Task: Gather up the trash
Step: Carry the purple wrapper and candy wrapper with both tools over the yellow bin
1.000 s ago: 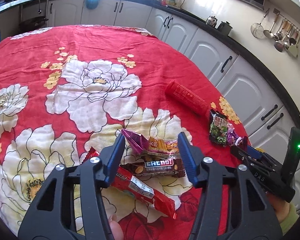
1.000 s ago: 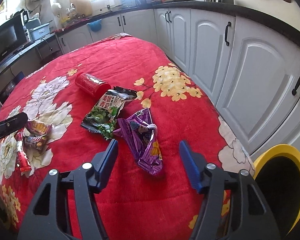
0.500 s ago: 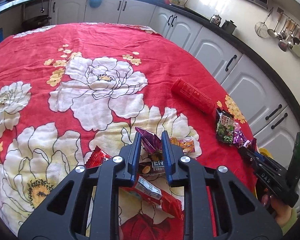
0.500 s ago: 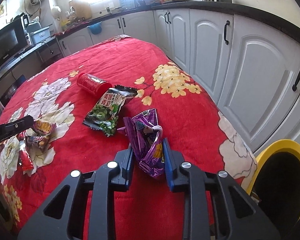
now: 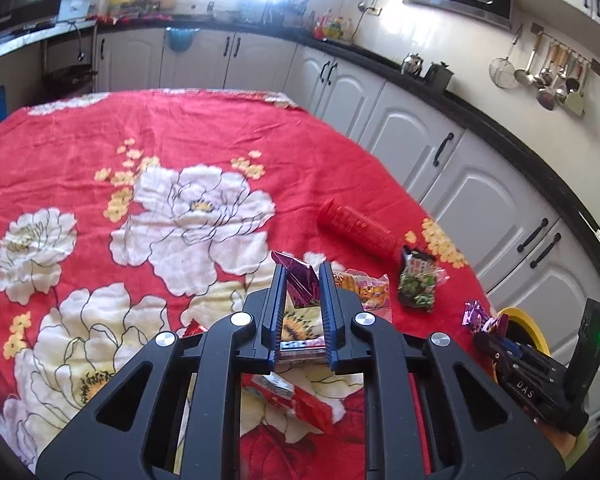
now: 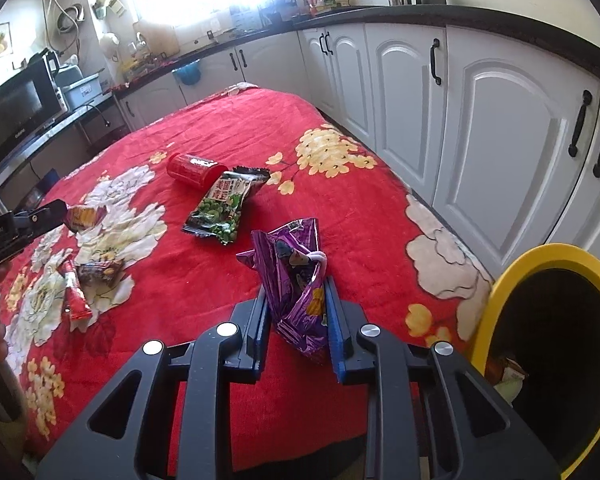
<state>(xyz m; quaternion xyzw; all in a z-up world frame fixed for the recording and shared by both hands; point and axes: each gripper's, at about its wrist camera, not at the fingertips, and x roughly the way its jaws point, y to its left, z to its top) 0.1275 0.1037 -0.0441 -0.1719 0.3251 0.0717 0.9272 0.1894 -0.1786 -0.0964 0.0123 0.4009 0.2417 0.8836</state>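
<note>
Red floral tablecloth [image 6: 228,128] spreads wide, white cabinets [image 6: 500,128] run along the right. A red tube [image 6: 194,170] lies far, touching a green pea packet [image 6: 222,210]; a red stick wrapper [image 6: 73,294] and a brown bar wrapper [image 6: 100,272] lie at left. The right gripper [image 6: 296,320] pinches a crinkled purple wrapper [image 6: 296,276], shiny and upright, just beside the yellow-rimmed bin [image 6: 496,300]. The left gripper [image 5: 302,300] clamps a magenta-and-orange wrapper [image 5: 300,280], lifted off the cloth.
</note>
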